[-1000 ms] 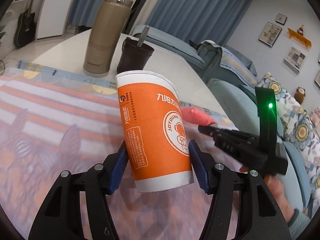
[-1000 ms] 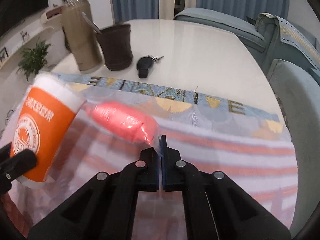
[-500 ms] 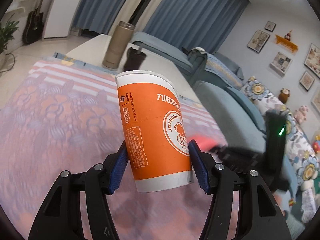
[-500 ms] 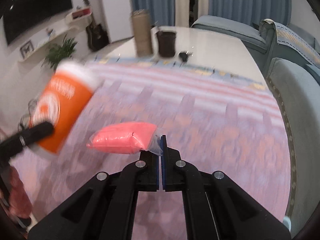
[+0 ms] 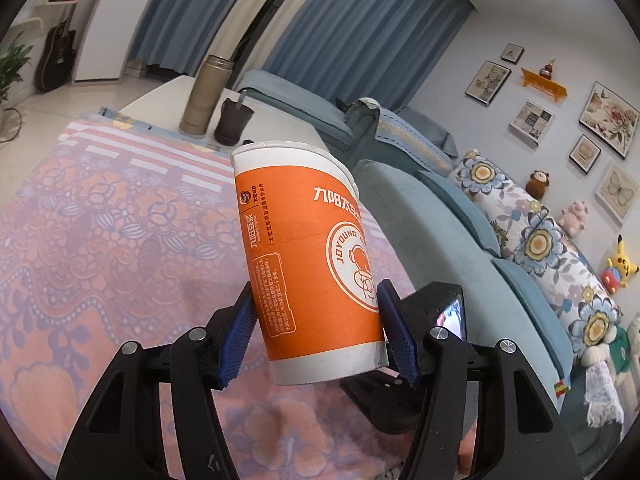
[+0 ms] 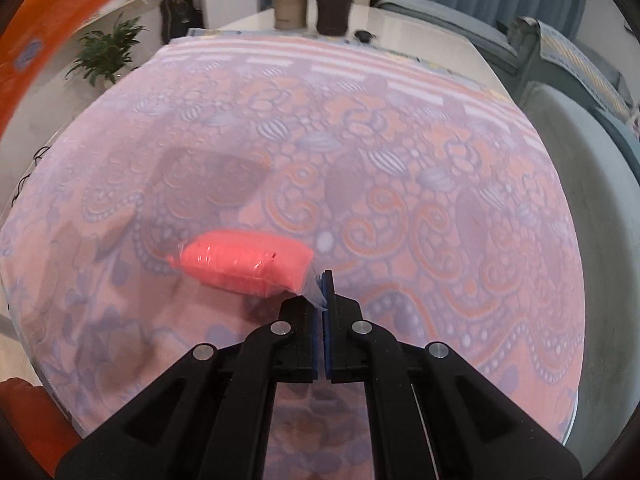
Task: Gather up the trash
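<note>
An orange and white paper cup (image 5: 308, 256) stands upright between the blue pads of my left gripper (image 5: 316, 336), which is shut on its lower half and holds it above the patterned tablecloth (image 5: 100, 232). My right gripper (image 6: 322, 280) is shut on the clear plastic edge of a pink packet (image 6: 244, 262), which hangs to the left of the fingertips over the cloth. A blurred orange shape (image 6: 52, 16), the cup, fills the top left corner of the right wrist view. Part of the right gripper's black body (image 5: 440, 312) shows behind the cup.
A tan flask (image 5: 206, 96) and a dark cup (image 5: 234, 122) with a spoon stand at the table's far end, with a dark key fob (image 6: 364, 35) beside them. Blue chairs (image 5: 432, 232) and a floral sofa line the right side. A potted plant (image 6: 106, 50) stands at the left.
Both grippers have pulled back along the table with the cup and the pink packet still held. The flask and dark cup now look far away. The packet now hangs clear above the cloth.
</note>
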The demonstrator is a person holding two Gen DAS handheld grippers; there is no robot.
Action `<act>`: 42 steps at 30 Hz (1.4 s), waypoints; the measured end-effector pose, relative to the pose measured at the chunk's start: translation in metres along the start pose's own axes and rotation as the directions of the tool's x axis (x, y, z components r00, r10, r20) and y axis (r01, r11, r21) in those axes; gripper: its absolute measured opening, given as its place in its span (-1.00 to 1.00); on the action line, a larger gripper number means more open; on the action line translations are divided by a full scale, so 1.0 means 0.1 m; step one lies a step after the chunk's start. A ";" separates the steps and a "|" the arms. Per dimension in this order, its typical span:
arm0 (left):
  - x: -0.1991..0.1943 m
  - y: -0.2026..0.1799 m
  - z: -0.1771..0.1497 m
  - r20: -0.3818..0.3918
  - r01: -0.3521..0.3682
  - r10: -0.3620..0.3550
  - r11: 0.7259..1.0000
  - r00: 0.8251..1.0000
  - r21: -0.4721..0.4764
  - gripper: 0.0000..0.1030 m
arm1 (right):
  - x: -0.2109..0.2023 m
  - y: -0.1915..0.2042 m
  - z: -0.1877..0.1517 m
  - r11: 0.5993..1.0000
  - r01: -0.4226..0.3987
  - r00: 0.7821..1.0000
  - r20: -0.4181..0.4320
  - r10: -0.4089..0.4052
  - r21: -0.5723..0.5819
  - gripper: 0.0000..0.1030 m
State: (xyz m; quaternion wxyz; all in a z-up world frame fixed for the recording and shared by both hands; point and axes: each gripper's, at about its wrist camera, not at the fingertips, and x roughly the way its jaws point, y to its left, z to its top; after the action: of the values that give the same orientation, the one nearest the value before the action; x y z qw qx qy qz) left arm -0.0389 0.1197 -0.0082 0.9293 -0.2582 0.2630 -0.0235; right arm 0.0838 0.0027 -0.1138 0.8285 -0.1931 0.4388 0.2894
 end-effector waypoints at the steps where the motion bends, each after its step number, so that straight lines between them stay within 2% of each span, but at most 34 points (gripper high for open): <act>1: 0.00 -0.01 -0.01 0.002 0.000 0.000 1.000 1.000 0.006 0.12 | 0.00 -0.03 -0.02 1.000 0.012 1.000 -0.005 -0.011 0.012 -0.97; 4: 0.02 0.02 -0.02 0.004 -0.004 0.004 1.000 1.000 0.007 0.12 | -0.05 -0.17 -0.08 0.998 0.012 1.000 -0.008 -0.011 0.066 -0.87; 5: 0.03 0.05 -0.03 0.004 -0.007 0.007 1.000 1.000 0.003 0.12 | -0.09 -0.23 -0.11 0.996 0.017 1.000 -0.008 -0.016 0.090 -0.74; 7: 0.05 0.08 -0.04 0.004 -0.018 0.018 1.000 1.000 0.000 0.12 | -0.16 -0.31 -0.16 0.992 0.030 0.999 0.007 -0.031 0.121 -0.42; 8: 0.06 0.09 -0.05 0.002 -0.017 0.017 1.000 1.000 -0.006 0.12 | -0.21 -0.34 -0.20 0.990 0.034 0.999 0.018 -0.037 0.135 -0.06; 9: 0.05 0.10 -0.05 0.001 -0.013 0.013 1.000 1.000 -0.008 0.12 | -0.29 -0.38 -0.25 0.986 0.045 0.998 0.040 -0.052 0.158 0.08; 14: -0.01 -0.01 -0.06 0.019 -0.007 0.006 0.999 1.000 0.041 0.12 | -0.52 -0.45 -0.38 0.977 0.048 0.995 0.080 -0.066 0.207 0.08; 22: -0.06 -0.02 -0.05 0.021 0.009 -0.010 0.999 1.000 0.048 0.12 | -0.78 -0.45 -0.46 0.963 0.023 0.990 0.130 -0.060 0.270 0.08; 32: -0.10 0.04 -0.04 0.028 0.008 -0.010 0.999 1.000 0.042 0.13 | -0.79 -0.44 -0.48 0.953 -0.006 0.993 0.111 -0.029 0.302 0.08; 39: -0.08 0.12 -0.03 0.025 0.028 -0.028 0.999 0.999 0.019 0.13 | -0.74 -0.30 -0.55 0.953 -0.080 0.995 0.073 0.061 0.292 0.08; 42: -0.05 0.14 -0.04 0.018 0.022 -0.023 1.000 1.000 0.021 0.13 | -0.62 -0.21 -0.56 0.949 -0.135 0.991 0.035 0.130 0.284 0.08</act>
State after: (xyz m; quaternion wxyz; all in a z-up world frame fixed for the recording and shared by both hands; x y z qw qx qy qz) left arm -0.0463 0.1309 -0.0157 0.9340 -0.2516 0.2512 -0.0344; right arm 0.0347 -0.0647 -0.0907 0.8298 -0.0395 0.4814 0.2796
